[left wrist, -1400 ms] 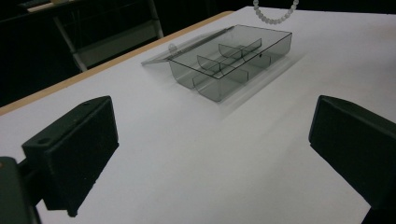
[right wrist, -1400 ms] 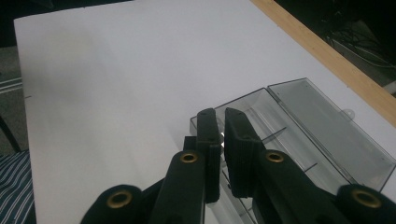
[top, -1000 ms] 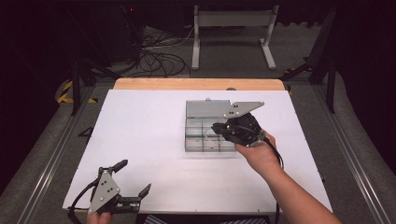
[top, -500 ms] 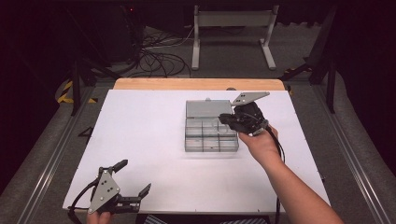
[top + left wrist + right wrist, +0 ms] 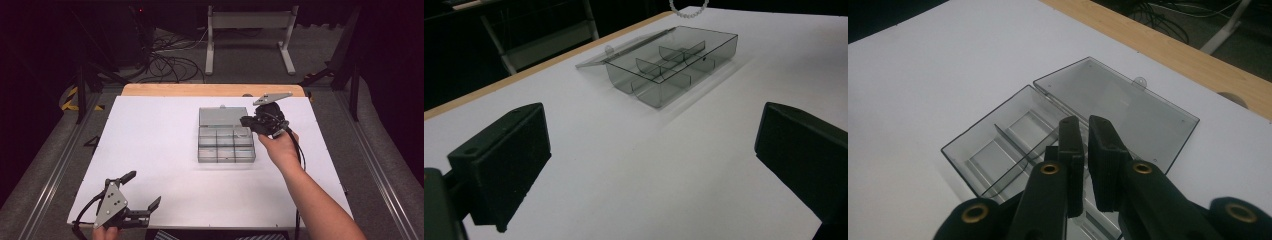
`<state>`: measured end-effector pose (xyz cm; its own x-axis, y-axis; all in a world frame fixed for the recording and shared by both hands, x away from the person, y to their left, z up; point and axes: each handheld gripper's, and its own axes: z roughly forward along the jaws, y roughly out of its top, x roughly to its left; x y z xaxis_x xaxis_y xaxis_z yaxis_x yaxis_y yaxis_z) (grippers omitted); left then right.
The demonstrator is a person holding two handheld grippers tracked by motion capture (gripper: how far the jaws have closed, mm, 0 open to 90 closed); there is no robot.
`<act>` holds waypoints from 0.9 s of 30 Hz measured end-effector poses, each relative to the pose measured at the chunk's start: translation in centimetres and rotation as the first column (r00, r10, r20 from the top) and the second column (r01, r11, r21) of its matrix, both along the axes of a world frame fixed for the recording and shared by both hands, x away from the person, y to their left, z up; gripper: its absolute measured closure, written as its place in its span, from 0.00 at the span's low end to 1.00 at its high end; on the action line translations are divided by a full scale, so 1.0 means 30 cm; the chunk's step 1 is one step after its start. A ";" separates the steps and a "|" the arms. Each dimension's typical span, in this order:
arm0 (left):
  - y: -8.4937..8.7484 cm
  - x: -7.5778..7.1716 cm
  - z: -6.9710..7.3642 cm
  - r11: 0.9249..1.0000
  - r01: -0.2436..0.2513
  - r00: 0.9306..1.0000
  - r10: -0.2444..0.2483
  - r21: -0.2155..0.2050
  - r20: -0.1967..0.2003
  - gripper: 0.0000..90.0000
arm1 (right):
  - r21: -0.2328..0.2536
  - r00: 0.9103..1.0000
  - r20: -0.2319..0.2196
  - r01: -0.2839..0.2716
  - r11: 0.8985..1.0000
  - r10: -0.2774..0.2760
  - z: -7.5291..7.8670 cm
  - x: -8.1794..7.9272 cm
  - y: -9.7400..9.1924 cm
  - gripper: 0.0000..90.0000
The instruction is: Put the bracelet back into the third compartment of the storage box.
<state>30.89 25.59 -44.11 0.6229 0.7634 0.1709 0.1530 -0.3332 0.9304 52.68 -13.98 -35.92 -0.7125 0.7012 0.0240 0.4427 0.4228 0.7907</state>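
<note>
**Grey clear box open; right gripper over it**

Smoky-grey plastic compartment box (image 5: 226, 142) sits right of centre on white table (image 5: 150, 140), lid (image 5: 1118, 107) laid flat behind. Right gripper (image 5: 248, 121) above its far right corner, jaws nearly together, nothing between. Left gripper (image 5: 142, 190) at near left edge, jaws wide apart.

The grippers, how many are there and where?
2. The left gripper is at the table's near left corner; the right gripper is by the open box's right side.
</note>
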 end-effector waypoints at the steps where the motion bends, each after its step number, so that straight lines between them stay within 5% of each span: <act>1: 0.000 0.000 0.000 1.000 0.000 1.000 0.000 0.000 0.000 0.02 | 0.005 1.000 -0.005 0.006 1.000 -0.006 -0.003 0.007 -0.003 0.95; 27: -0.001 -0.001 -0.001 1.000 0.004 1.000 -0.004 0.001 -0.006 0.02 | 0.003 0.993 -0.073 0.088 0.996 -0.087 -0.069 0.091 -0.027 0.95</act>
